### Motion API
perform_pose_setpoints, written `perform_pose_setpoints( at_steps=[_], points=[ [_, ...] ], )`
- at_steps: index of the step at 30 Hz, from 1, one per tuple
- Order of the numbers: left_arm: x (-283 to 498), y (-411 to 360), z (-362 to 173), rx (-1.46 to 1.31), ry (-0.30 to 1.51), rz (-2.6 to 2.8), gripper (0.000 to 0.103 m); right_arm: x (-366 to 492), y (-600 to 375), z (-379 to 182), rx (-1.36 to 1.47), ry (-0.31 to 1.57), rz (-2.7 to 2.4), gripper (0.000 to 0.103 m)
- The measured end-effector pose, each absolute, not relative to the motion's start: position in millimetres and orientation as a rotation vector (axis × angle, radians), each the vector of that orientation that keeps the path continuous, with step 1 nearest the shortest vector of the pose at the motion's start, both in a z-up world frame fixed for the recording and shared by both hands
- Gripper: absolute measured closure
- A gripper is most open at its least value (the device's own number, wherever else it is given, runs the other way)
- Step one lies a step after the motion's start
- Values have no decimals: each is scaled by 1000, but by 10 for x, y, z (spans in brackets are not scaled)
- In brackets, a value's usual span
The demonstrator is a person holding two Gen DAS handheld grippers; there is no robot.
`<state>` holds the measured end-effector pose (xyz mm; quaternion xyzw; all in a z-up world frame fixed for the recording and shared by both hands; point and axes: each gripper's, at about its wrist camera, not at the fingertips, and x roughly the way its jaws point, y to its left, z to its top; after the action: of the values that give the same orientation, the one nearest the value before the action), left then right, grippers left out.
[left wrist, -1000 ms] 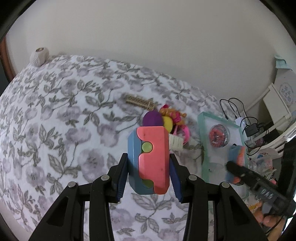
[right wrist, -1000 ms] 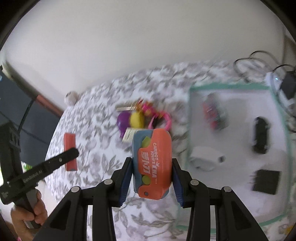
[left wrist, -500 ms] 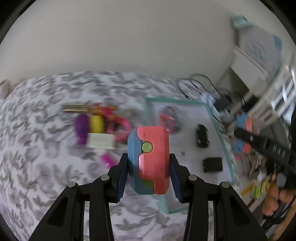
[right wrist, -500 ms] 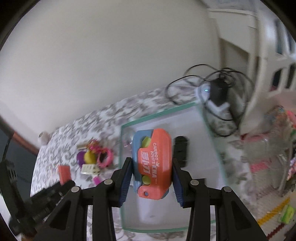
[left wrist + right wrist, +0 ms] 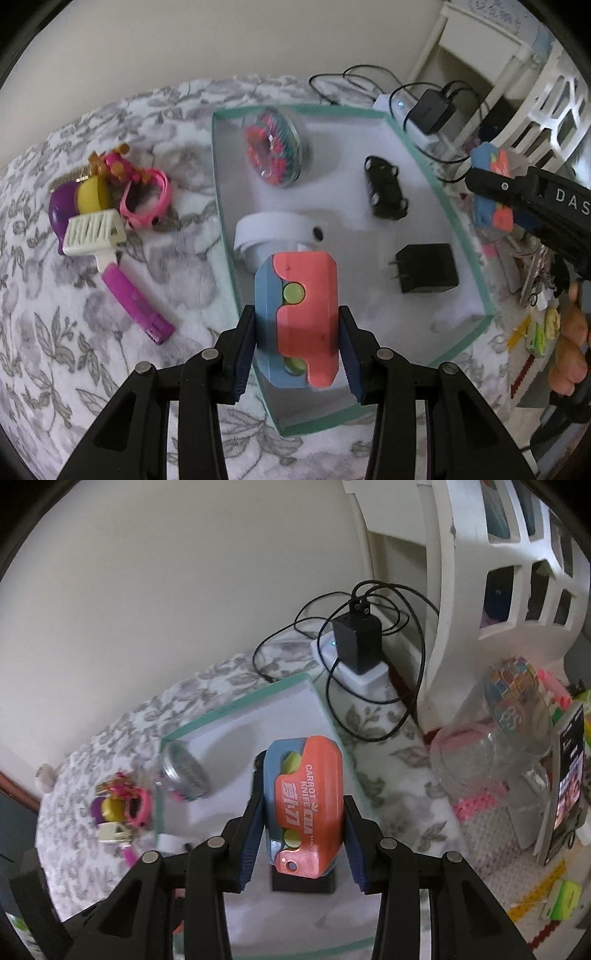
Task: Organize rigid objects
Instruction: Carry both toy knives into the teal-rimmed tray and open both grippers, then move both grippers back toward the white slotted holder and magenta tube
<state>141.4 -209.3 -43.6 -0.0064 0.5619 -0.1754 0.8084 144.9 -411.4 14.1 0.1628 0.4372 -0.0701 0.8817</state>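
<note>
My left gripper (image 5: 297,354) is shut on a pink and blue toy knife (image 5: 299,317), held above the near left part of a teal-rimmed white tray (image 5: 221,192). My right gripper (image 5: 303,845) is shut on an orange and blue carrot knife toy (image 5: 306,805), held over the same tray (image 5: 236,709); it also shows at the right of the left wrist view (image 5: 493,184). In the tray lie a clear round case (image 5: 271,147), a black toy car (image 5: 386,186), a black plug adapter (image 5: 426,267) and a white holder (image 5: 273,229).
On the flowered cover left of the tray lie a white and magenta brush (image 5: 110,254), a pink watch (image 5: 146,197) and a purple and yellow toy (image 5: 77,199). A charger with cables (image 5: 356,642), a white shelf (image 5: 480,590) and clear jars (image 5: 480,753) stand to the right.
Both grippers have swung right with their toys, from over the flowered cover to over the tray. The right gripper now sits at the tray's right side.
</note>
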Motion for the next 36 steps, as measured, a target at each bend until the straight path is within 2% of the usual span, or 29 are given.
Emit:
perform_pose_setpoints(
  at_steps=[25,31,33,36],
  points=[
    [1463,-2237,-576,42,1231,-384,58,1643,-4081,-582,277,1028,-183,59],
    [1465,-2217,-495,28,1233,-398,48,1654,-4078,-643,266,1066,-193,59],
    [1468,-2211,-458,28,1229,-399,46,1663,-4073,-645,260,1072,-204,56],
    [1473,-2183,-387,19,1224,-396,44,1667,-4061,-622,265,1069,-194,47]
  ],
)
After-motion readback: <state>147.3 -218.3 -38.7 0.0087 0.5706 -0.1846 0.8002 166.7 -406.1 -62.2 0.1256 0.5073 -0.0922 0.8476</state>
